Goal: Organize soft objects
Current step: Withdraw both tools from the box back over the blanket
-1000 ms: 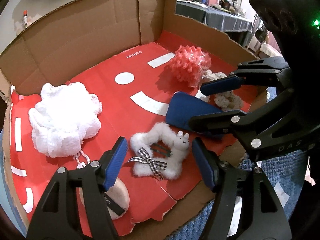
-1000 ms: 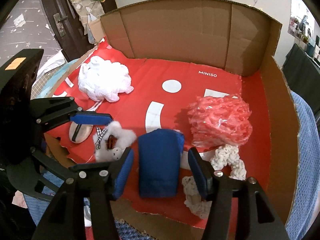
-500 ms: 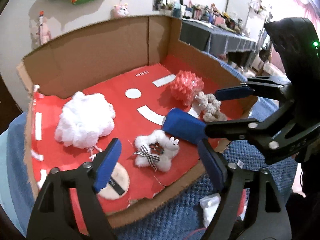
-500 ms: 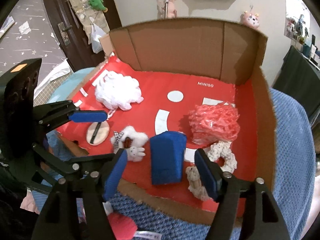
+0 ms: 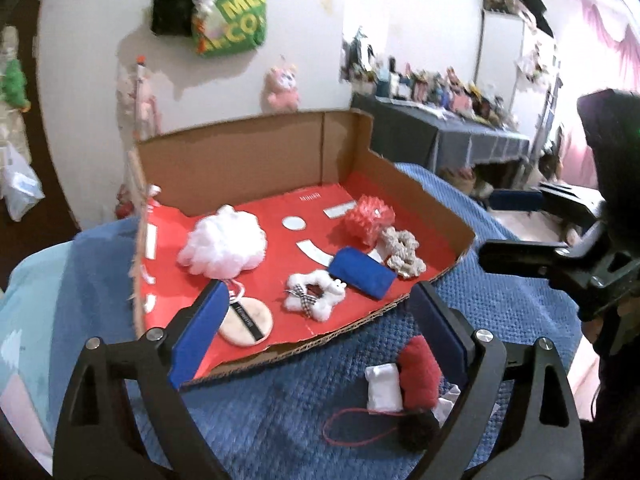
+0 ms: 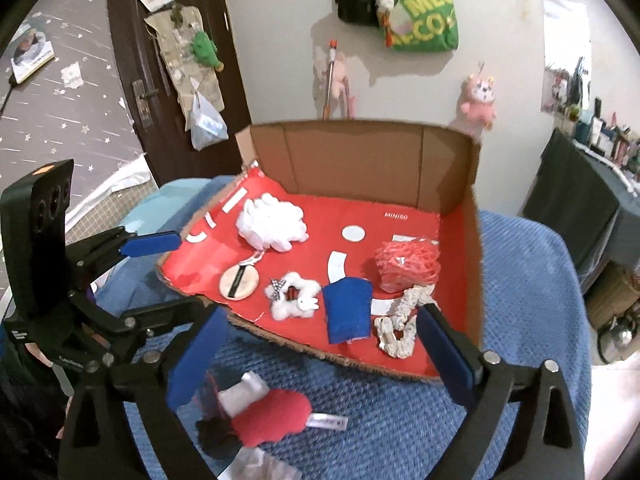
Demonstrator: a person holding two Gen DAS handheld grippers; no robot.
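Both the left gripper [image 5: 316, 332] and right gripper [image 6: 320, 356] are held wide apart, gripping nothing, before the cardboard tray [image 6: 476, 240]. Just outside its front edge, a red plush toy [image 6: 272, 416] is seen on the blue blanket [image 6: 400, 416].

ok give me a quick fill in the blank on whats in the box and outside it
1. The white puff lies on the box's ____ floor.
2. The blue pad lies between the white wreath and the ____ rope.
3. The red plush lies ____ the box, on the blanket.
4. Both grippers, left and right, are ____.

Answers: red; beige; outside; open
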